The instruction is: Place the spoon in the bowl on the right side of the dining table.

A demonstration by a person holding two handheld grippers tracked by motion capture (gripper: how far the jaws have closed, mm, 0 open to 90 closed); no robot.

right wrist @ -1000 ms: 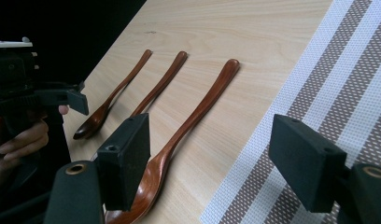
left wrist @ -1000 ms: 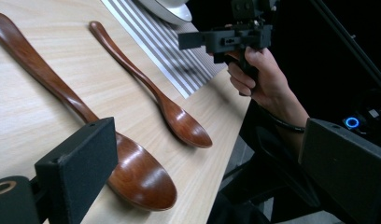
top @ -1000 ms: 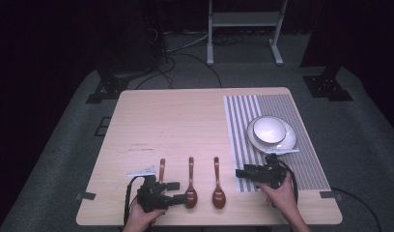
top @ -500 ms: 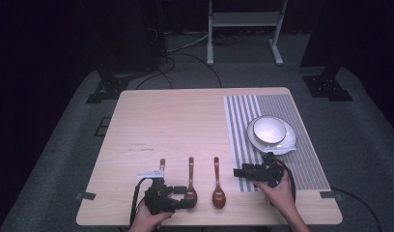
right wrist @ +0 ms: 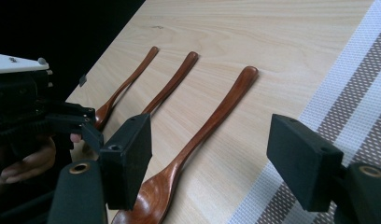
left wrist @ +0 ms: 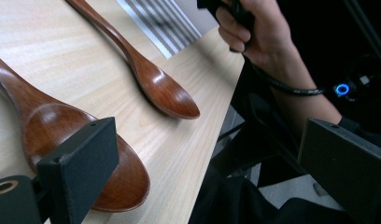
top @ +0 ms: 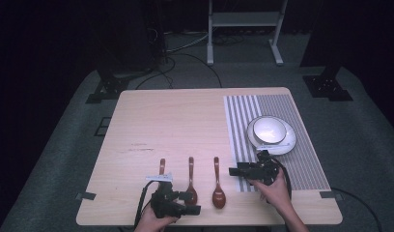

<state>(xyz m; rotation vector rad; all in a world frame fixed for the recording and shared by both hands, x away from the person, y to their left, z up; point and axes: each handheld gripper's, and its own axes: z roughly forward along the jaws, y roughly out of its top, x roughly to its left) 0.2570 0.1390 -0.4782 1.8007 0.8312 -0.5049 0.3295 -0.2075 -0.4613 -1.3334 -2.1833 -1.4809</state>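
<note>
Three brown wooden spoons lie side by side near the table's front edge: left spoon (top: 161,166), middle spoon (top: 190,180) and right spoon (top: 217,184). My left gripper (top: 191,203) lies low at the front edge, pointing right, over the left spoon's bowl. It is open (left wrist: 212,172), with the middle spoon's bowl (left wrist: 48,126) by its left jaw and the right spoon (left wrist: 160,88) farther off. My right gripper (top: 235,171) points left at the mat's edge. It is open (right wrist: 216,163), with the right spoon (right wrist: 212,126) lying between its jaws below them.
A white bowl (top: 267,129) sits on a white plate (top: 288,143) on the striped mat (top: 301,166) at the table's right. The wooden table (top: 175,121) ends just in front of the left gripper. Stands and cables lie on the floor beyond.
My left gripper has slid to the right along the front edge, toward the middle spoon's bowl. The right gripper has hardly moved.
</note>
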